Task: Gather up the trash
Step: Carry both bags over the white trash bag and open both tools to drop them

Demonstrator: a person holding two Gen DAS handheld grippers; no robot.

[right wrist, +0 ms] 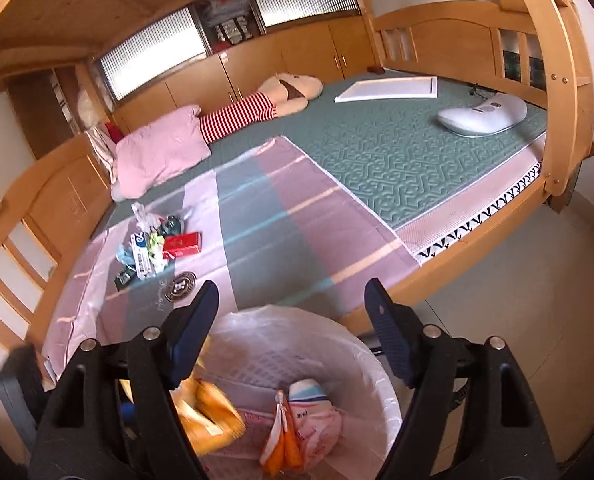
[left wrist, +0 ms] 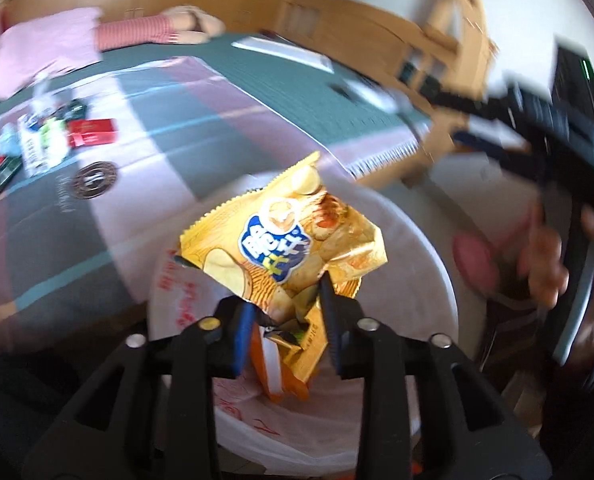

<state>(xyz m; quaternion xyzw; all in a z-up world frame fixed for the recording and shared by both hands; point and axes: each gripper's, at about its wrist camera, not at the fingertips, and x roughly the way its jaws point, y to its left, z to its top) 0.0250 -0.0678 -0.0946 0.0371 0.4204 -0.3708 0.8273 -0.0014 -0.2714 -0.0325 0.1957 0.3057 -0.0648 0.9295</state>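
Our left wrist view: looks steeply down along fingers, close above lined bin (left wrist: 417,264), bed (left wrist: 145,168) beyond, tilted, blurred. Our right wrist view: looks down-forward over same bin (right wrist: 377,360), wider across bed (right wrist: 397,152) toward cabinets (right wrist: 257,68). We share bin, striped sheet (right wrist: 281,224), trash pile (right wrist: 153,248), pink pillow (right wrist: 161,144).

Wooden bunk bed (right wrist: 473,240), pale timber frame. Green quilted mattress cover (right wrist: 409,152) with a pink-and-grey striped sheet (right wrist: 297,220) laid over its near half. Pink pillow (right wrist: 157,148) at the far left, a plush doll in a red-and-white striped top (right wrist: 237,116) lying just beside it. White flat board (right wrist: 389,89) and white rounded device (right wrist: 485,114) near the right end. Wooden cabinets (right wrist: 281,56) behind.
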